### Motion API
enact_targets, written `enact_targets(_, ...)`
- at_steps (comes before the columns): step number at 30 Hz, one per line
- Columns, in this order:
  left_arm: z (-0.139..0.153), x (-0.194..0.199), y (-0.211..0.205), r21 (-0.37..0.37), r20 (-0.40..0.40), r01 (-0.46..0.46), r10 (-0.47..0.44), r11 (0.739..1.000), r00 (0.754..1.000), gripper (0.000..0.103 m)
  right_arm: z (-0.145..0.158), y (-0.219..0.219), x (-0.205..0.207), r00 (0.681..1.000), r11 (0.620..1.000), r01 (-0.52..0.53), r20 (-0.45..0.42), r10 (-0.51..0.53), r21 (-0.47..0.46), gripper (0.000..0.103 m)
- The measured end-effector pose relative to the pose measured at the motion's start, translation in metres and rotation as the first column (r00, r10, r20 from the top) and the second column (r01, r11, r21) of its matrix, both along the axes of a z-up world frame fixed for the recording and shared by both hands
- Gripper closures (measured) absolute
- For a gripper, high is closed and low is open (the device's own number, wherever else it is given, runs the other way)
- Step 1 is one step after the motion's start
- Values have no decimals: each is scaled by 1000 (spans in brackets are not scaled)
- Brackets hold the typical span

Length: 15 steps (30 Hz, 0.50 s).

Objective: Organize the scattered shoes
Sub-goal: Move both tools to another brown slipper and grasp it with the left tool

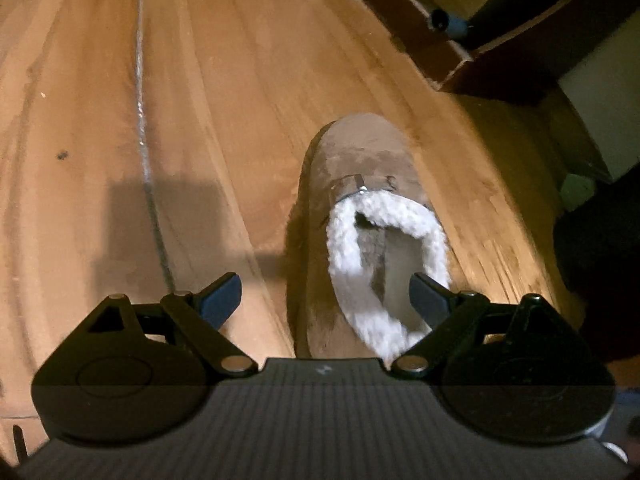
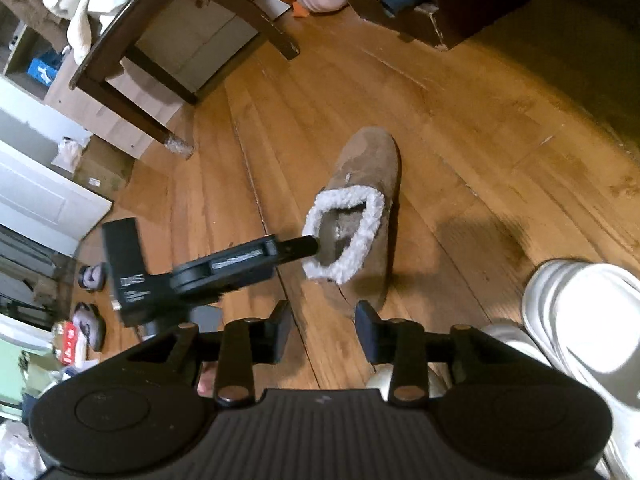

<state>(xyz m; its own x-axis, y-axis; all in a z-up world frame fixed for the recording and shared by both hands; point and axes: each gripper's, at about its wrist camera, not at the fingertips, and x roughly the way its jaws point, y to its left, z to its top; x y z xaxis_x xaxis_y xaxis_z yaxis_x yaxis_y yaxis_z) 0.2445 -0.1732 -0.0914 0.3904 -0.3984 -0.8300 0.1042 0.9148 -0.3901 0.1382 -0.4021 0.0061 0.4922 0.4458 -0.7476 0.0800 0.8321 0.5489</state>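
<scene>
brown fleece-lined slipper (image 1: 360, 236) on wood floor (image 1: 220, 100), toe pointing away. left gripper (image 1: 325, 300) jaws wide apart over slipper's heel end, one fingertip (image 2: 310, 242) at fleece collar, nothing pinched. right gripper (image 2: 323, 330) jaws partly apart, empty, just short of slipper heel. white sandals (image 2: 580, 320) right of slipper, near. dark chair (image 2: 168, 40) beyond slipper, to left.

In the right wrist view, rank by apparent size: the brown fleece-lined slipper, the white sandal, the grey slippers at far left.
1. White sandal, though cut off by the frame and nearest the camera, so unsure.
2. Brown slipper.
3. Grey slippers, smallest, but farthest away.
</scene>
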Motion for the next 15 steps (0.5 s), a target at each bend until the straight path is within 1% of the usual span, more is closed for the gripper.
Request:
enact_targets(3,-13,10,-7,39,19,-37,36,999,999,11,-11,-6,11,999,998,46,27,-47,46,64)
enact_targets(6,-28,20,-17,63,10,-56,55,996,998,10,-20,-8,17,997,995,68,15,-69,72,63)
enact_targets(8,-39,23,-20,43,15,-44,43,998,999,10,-29,-7,23,997,995,71,-14,-70,66,62)
enact_targets(10,-43,19,-20,5,60,-65,65,998,996,14,-34,-7,25,997,995,73,-19,-72,61,60)
enact_targets(11,-43,16,-20,0,79,-68,67,998,995,31,-37,-8,27,997,995,75,-23,-74,59,58)
enact_targets(12,-42,16,-21,3,85,-64,63,998,994,84,-38,-8,26,997,995,80,-24,-79,62,54)
enact_targets(13,-43,17,-20,-6,73,-61,61,998,995,90,-41,-11,26,995,993,99,-33,-97,67,54)
enact_targets(15,-43,18,-16,-33,42,-79,80,996,996,91,-44,-13,24,993,991,115,-46,-112,73,54)
